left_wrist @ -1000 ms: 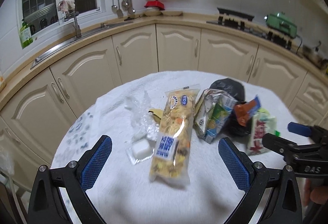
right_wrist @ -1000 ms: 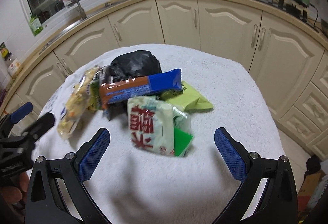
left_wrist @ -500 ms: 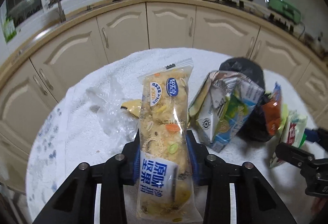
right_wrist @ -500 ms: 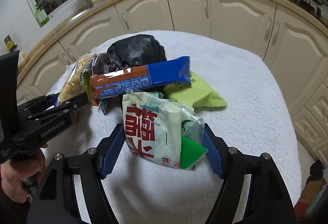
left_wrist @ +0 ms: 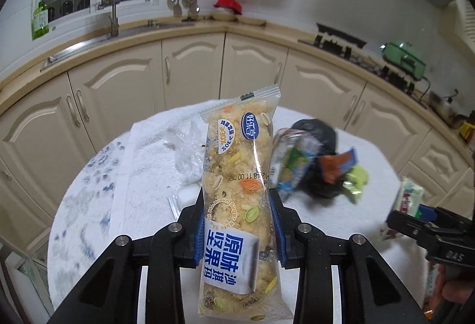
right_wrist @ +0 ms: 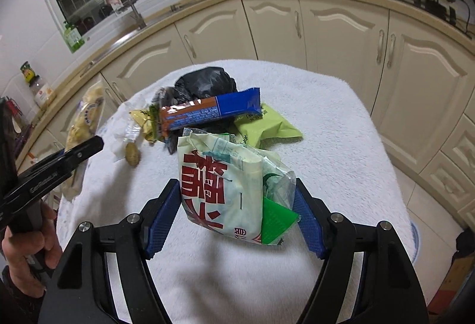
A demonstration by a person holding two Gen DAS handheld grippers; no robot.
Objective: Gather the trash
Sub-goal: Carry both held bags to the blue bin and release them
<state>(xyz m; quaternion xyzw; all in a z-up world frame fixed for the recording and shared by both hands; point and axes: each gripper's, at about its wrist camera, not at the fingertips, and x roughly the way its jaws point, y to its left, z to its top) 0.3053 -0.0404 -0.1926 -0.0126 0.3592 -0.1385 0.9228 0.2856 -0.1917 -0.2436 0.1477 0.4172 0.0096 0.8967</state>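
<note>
A long nut-cake packet [left_wrist: 237, 205] is clamped upright by the left gripper [left_wrist: 237, 230], lifted clear of the towel-covered table [right_wrist: 341, 131]. A white-and-green wrapper [right_wrist: 231, 193] is pinched by the right gripper [right_wrist: 237, 217], likely for binning. Beyond, more wrappers are heaped against a black bag [right_wrist: 204, 82].
</note>
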